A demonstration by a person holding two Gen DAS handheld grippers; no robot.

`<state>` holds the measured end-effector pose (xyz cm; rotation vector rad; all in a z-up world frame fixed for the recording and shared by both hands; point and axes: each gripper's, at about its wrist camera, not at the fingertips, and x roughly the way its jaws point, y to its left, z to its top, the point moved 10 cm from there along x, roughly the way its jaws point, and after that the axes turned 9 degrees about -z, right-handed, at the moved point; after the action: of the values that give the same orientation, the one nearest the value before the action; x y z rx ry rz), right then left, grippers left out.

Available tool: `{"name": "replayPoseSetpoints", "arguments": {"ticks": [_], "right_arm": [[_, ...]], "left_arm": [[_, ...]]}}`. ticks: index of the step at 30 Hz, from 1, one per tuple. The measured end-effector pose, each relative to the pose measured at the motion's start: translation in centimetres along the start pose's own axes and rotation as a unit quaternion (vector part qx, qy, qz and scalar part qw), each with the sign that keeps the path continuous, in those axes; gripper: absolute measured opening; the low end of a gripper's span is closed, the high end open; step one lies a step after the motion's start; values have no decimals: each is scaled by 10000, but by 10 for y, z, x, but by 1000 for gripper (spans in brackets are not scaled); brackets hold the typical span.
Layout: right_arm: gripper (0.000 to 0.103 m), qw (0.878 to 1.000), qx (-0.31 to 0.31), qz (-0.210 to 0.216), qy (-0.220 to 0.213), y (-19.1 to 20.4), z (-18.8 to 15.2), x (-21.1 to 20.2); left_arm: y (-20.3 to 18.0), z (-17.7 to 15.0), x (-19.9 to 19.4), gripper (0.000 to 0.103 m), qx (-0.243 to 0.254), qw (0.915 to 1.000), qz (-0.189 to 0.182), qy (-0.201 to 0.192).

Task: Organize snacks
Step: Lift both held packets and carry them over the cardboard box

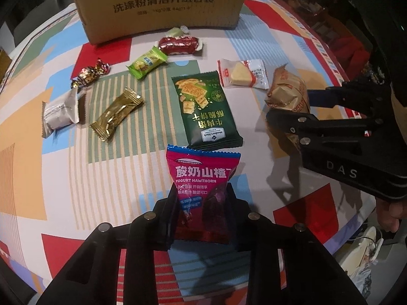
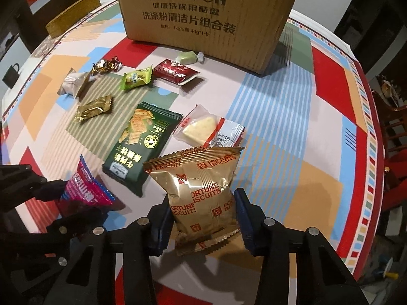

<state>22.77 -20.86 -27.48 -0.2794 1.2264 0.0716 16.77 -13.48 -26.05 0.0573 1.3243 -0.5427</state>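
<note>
A pink yogurt hawthorn pack (image 1: pixel 201 172) stands upright between the pads of my left gripper (image 1: pixel 203 190), which is shut on its lower half. In the right wrist view the same pink pack (image 2: pixel 86 190) shows at lower left in the left gripper (image 2: pixel 66 203). My right gripper (image 2: pixel 203 203) is shut on a gold Fortune Biscuits pack (image 2: pixel 201 178), its blue pads pressing both sides. In the left wrist view that gold pack (image 1: pixel 285 89) sits at right in the right gripper (image 1: pixel 287 106). Both packs are just above the patterned tablecloth (image 1: pixel 76 178).
A large cardboard box (image 1: pixel 160 5) stands at the back. Loose on the cloth lie a dark green cracker pack (image 1: pixel 203 106), a white cheese-wedge pack (image 1: pixel 241 73), a gold candy (image 1: pixel 117 113), a silver pack (image 1: pixel 61 113), a light green pack (image 1: pixel 147 62) and a red pack (image 1: pixel 178 44). The table edge curves at right.
</note>
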Motion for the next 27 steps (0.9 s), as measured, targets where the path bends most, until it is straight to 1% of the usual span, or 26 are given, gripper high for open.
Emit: {"name": "replayPoseSetpoints", "arguments": {"ticks": [8, 15, 23, 27], "right_arm": [[46, 9996, 231, -90, -99, 2, 1, -22], [46, 9988, 418, -125, -211, 2, 9, -40], [46, 9969, 629, -176, -442, 4, 34, -67], [46, 9958, 700, -237, -544, 1, 47, -77]], "left_arm": [[14, 4, -31, 32, -92, 9994, 23, -335], [26, 18, -55, 32, -174, 9979, 86, -618], [37, 43, -84, 32, -189, 9951, 131, -960], [43, 56, -94, 32, -199, 9941, 129, -1058]]}}
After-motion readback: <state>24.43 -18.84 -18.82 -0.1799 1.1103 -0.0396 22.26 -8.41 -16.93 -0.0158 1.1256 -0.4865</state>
